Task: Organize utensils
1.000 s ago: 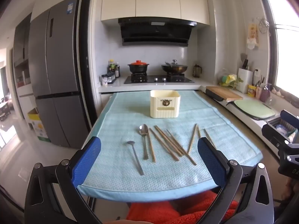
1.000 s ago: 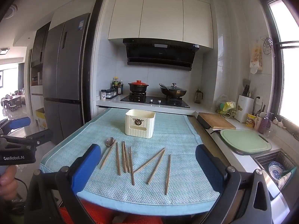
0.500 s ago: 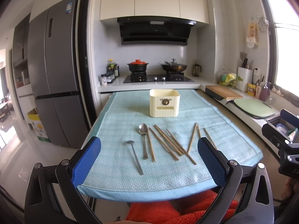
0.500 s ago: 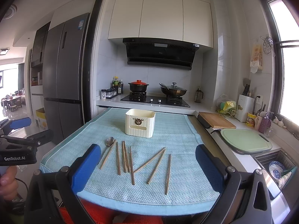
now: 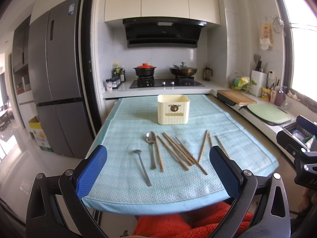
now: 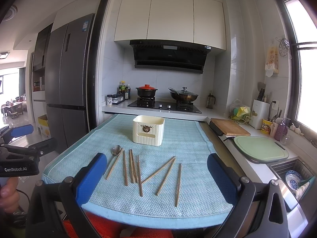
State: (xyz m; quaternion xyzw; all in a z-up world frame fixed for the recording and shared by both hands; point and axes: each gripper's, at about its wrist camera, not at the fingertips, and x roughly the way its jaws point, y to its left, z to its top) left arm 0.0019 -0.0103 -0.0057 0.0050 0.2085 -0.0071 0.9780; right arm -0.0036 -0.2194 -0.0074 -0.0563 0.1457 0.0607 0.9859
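Observation:
A cream utensil box point(image 5: 173, 109) stands upright at the middle of a light blue mat point(image 5: 122, 123); it also shows in the right wrist view point(image 6: 148, 130). In front of it lie a large metal spoon point(image 5: 151, 144), a small metal spoon point(image 5: 141, 165) and several wooden chopsticks point(image 5: 176, 152), scattered flat on the mat. The chopsticks point(image 6: 158, 172) and the large spoon point(image 6: 116, 151) show in the right wrist view too. My left gripper point(image 5: 158, 168) is open and empty, near the mat's front edge. My right gripper point(image 6: 156, 175) is open and empty, also at the front edge.
A counter with a wooden board point(image 6: 229, 127) and a green cutting board point(image 6: 259, 148) runs along the right, with a sink point(image 6: 293, 176) nearer. A stove with pots point(image 5: 164, 73) is behind the table. A grey fridge point(image 5: 55, 83) stands at the left.
Both grippers have stayed open and nearly still. The utensils and the box have not moved.

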